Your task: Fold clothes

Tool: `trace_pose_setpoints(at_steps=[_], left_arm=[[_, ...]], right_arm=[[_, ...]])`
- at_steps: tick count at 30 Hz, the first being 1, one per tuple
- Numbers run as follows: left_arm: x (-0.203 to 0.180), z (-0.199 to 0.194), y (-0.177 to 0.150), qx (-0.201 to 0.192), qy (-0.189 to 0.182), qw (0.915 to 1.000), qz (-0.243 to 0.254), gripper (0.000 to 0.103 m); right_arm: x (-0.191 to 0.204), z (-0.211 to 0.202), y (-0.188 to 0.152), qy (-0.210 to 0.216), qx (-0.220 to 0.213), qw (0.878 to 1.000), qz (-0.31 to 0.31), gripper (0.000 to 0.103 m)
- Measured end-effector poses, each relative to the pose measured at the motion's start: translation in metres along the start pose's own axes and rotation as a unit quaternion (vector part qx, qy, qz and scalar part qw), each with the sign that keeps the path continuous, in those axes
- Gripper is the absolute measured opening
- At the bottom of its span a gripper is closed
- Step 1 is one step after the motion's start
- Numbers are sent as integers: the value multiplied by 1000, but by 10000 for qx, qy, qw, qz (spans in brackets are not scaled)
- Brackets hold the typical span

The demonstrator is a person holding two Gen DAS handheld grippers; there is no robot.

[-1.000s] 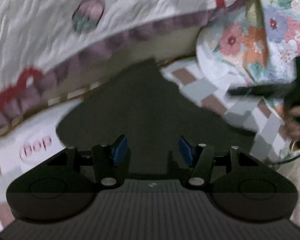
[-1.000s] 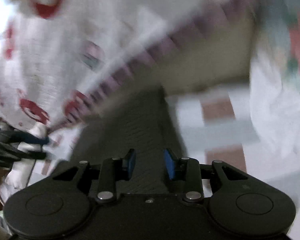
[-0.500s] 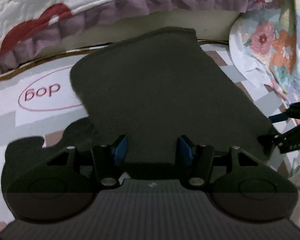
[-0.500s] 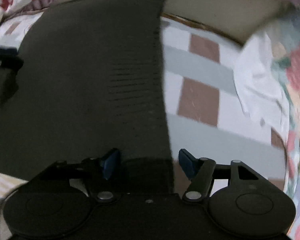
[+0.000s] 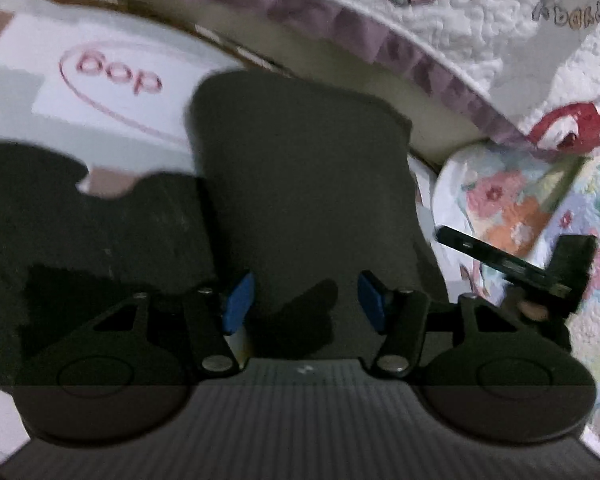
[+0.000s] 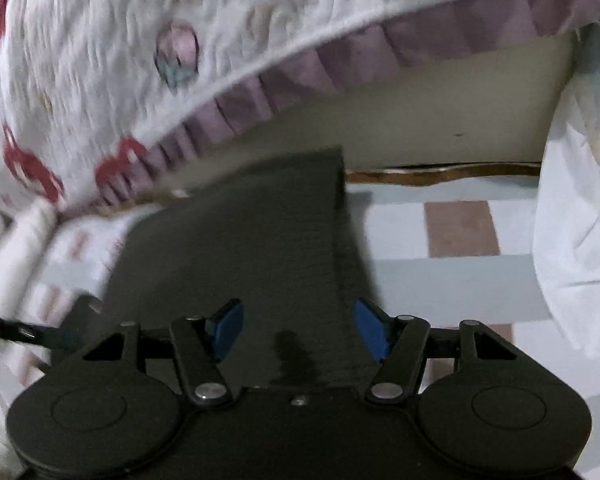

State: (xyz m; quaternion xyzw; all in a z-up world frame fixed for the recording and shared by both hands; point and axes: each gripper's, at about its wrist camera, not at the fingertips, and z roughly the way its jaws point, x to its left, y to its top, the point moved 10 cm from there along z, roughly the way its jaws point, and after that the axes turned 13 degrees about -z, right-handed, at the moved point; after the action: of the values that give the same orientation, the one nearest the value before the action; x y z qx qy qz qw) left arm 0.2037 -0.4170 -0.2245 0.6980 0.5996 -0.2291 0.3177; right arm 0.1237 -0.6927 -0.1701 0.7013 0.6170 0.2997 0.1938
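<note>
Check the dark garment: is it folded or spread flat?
Folded, at least partly. In the left wrist view one panel of the garment overlaps a lower layer at its left; how neat, cannot tell.

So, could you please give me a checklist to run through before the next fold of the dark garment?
1. Left tongs open: ok.
2. Right tongs open: ok.
3. Garment released, lying on the mat: ok.
4. Folded panel flat, no bunching: ok.
5. Right edge straight: ok.
6. Quilt clear of the garment's far end: cannot tell.
</note>
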Motion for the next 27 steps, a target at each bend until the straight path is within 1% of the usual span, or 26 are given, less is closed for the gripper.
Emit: trace_pose_setpoints(at_steps=[3, 4, 5, 6, 8, 10, 11, 13, 14, 15, 17, 19, 20, 21, 23, 24, 27], left_arm=[[2, 7, -5, -7, 330, 9982, 492, 56], [1, 10, -6, 25, 361, 9972, 656, 56], [1, 13, -7, 67, 319, 9969, 712, 56], [1, 15, -8, 116, 191, 9977, 638, 56], [2, 18, -9, 214, -117, 9990, 387, 59], [7, 18, -8, 220, -563, 9979, -249, 66], [10, 18, -6, 215, -807, 9946, -622, 67], [19, 20, 0, 213, -1084, 9867, -1193, 68], [24, 21, 4, 212, -1205, 9817, -1462, 68], [27, 22, 5, 162, -1124, 9826, -1467, 68], [28, 25, 5, 31, -790, 9897, -1192, 68], [24, 30, 2, -96, -409, 9963, -746, 75], [22, 33, 1, -159, -217, 9983, -522, 78], [20, 36, 0, -144, -225, 9986, -463, 83], [15, 43, -2, -60, -381, 9982, -460, 85], [15, 46, -1, 11, -463, 9972, -593, 85], [15, 51, 0, 21, -595, 9930, -1018, 91]], right_arm=[[-14, 3, -8, -11, 89, 9999, 106, 68], [-18, 4, -11, -15, 119, 9998, 141, 68], [-23, 5, -13, -19, 149, 9997, 176, 68], [-27, 6, -16, -23, 179, 9996, 212, 68], [-36, 8, -21, -30, 238, 9993, 282, 68], [-44, 11, -26, 39, 288, 9987, 417, 68], [-45, 15, -27, 260, 291, 9972, 638, 68], [-47, 23, -31, 656, 316, 9918, 1048, 68], [-45, 27, -34, 733, 392, 9900, 1144, 68], [-42, 30, -36, 773, 476, 9893, 1143, 68], [-37, 35, -38, 806, 576, 9898, 1020, 68], [-33, 40, -39, 858, 651, 9897, 938, 69], [-33, 41, -38, 920, 628, 9887, 1005, 69], [-34, 42, -38, 955, 605, 9879, 1066, 70], [-36, 43, -36, 982, 546, 9873, 1123, 70], [-37, 43, -36, 988, 507, 9875, 1117, 70], [-39, 44, -35, 1098, 355, 9867, 1145, 70]])
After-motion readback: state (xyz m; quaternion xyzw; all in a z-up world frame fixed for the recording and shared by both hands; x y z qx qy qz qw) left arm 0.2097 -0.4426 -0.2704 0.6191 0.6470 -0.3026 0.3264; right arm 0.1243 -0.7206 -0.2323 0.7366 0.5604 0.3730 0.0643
